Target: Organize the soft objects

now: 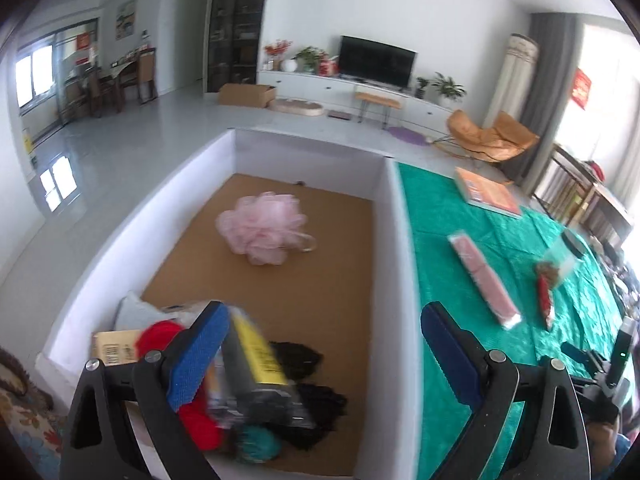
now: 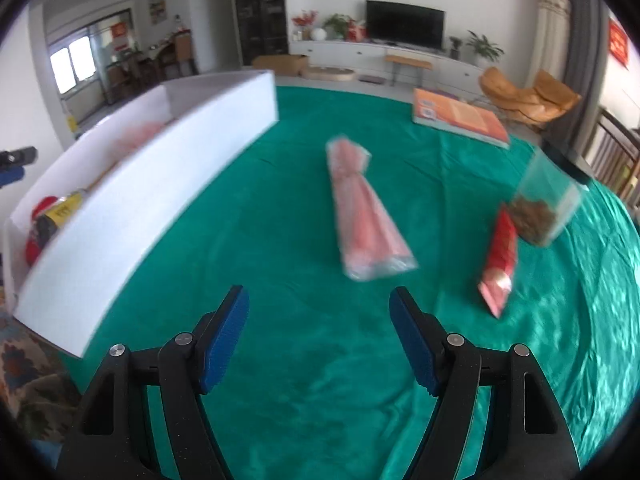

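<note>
My left gripper is open above the near end of a white box with a brown floor. A blurred yellow and black packet lies against its left finger, not clamped, over red yarn, black fluffy pieces and a teal ball. A pink bath pouf rests farther in. My right gripper is open and empty over the green cloth. Ahead of it lies a long pink packet, with the box at the left.
A red packet leans by a clear container of brown contents at the right. An orange book lies at the table's far edge. Patterned fabric shows at the lower left, beyond the box.
</note>
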Tool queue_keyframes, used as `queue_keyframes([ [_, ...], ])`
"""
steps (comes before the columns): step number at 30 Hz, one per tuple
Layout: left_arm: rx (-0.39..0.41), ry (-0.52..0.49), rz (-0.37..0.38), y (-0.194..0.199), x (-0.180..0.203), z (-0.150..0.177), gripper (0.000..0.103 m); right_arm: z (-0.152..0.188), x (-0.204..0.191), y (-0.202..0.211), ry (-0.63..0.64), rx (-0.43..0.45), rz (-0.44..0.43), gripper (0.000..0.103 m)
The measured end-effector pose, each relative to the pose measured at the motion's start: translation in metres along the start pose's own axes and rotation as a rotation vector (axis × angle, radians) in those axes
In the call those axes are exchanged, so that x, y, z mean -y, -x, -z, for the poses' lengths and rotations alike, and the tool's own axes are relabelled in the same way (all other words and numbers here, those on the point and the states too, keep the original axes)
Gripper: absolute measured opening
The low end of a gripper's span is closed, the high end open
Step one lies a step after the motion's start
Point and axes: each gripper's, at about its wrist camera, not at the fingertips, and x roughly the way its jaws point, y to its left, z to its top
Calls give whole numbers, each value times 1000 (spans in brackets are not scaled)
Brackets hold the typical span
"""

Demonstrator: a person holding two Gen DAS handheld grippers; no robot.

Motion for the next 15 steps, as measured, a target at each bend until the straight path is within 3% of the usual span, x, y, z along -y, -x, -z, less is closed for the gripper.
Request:
queue_keyframes([
  [4, -46, -133, 162, -11, 92, 16, 97, 44, 70, 3, -155, 0, 102, 76],
  [6, -116, -187, 228, -28, 134, 31, 98, 45, 93, 3, -221, -19, 106, 76],
  [8, -187, -225, 271, -52, 168, 50, 98, 40, 104, 10, -253, 16, 117, 76],
  [12, -271, -260, 247, -101, 201, 79, 98, 39, 107, 9, -238, 28, 164, 76],
  [15, -288, -238, 208, -133, 197, 82, 97, 37, 103, -1, -215, 14, 173, 76],
])
